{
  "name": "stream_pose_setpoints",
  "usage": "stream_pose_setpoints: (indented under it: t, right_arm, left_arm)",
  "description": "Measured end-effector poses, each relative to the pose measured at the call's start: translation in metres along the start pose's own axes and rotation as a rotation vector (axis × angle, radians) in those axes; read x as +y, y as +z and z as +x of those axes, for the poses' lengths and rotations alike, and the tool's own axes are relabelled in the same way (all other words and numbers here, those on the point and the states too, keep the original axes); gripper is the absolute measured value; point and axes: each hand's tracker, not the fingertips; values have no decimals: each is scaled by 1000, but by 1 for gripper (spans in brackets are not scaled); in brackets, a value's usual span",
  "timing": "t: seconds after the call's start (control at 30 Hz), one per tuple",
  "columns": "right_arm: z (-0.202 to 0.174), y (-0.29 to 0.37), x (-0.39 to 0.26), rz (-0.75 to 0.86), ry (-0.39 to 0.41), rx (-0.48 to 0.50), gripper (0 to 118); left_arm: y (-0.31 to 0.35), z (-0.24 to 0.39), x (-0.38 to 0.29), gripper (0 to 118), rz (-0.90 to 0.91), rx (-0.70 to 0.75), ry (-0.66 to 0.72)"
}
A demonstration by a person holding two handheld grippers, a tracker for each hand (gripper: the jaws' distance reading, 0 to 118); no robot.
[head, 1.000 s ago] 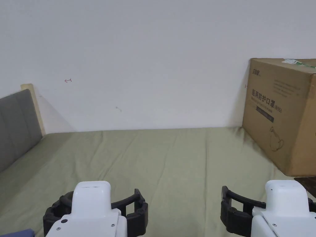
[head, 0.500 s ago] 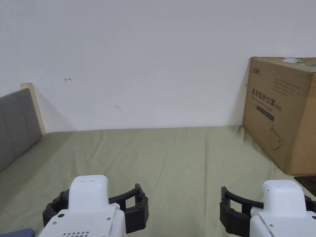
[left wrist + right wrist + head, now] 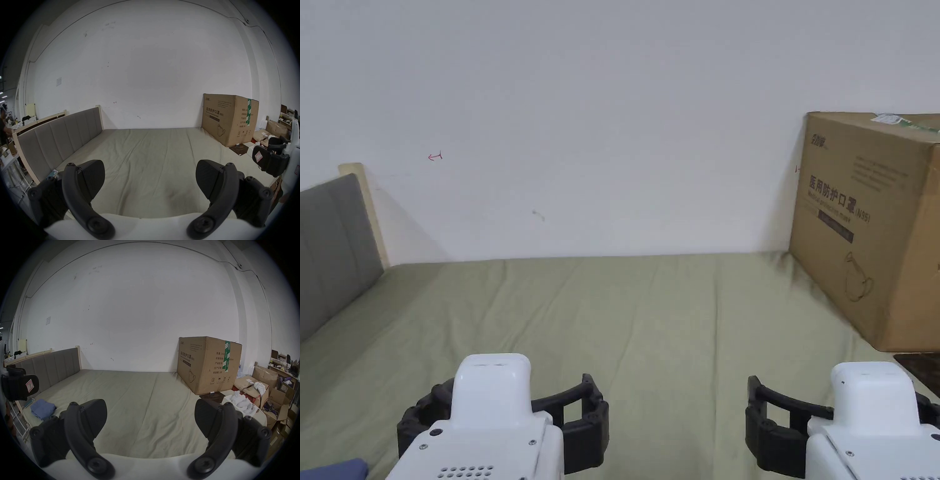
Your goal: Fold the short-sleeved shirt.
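- Headboard (image 3: pixel 61 138): grey, padded, standing along the left edge of the bed.
- Blue shirt (image 3: pixel 42 408): lies bunched in a loose heap on the bed's near left corner, close to the headboard end. In the head view a corner of it shows at the lower left edge. It is not spread and no fold is made.
- Left hand-held gripper (image 3: pixel 150 177): jaws spread wide apart, nothing between them. It hovers over the near part of the bed, just right of the shirt, not touching it.
- Bed (image 3: pixel 650 312): olive sheet, lightly creased, bare across the middle.
- Right hand-held gripper (image 3: pixel 151 417): jaws likewise released and empty, held level with the left one, well apart from the shirt.
- Cardboard box (image 3: pixel 875 225): stands on the far right corner of the bed against the wall.
- Step in hand, as judged: the start; the garment is not yet picked up.
- Next move, as judged: turn both grippers left, take the heap, and spread it flat on the open sheet before any fold.
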Motion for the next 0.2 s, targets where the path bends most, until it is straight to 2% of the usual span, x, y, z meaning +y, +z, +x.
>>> stream_pose_setpoints:
  t: [0.2]
  right_arm:
    - [0, 0, 0, -4, -4, -1, 110]
  left_arm:
    - [3, -2, 1, 114, 39, -1, 3]
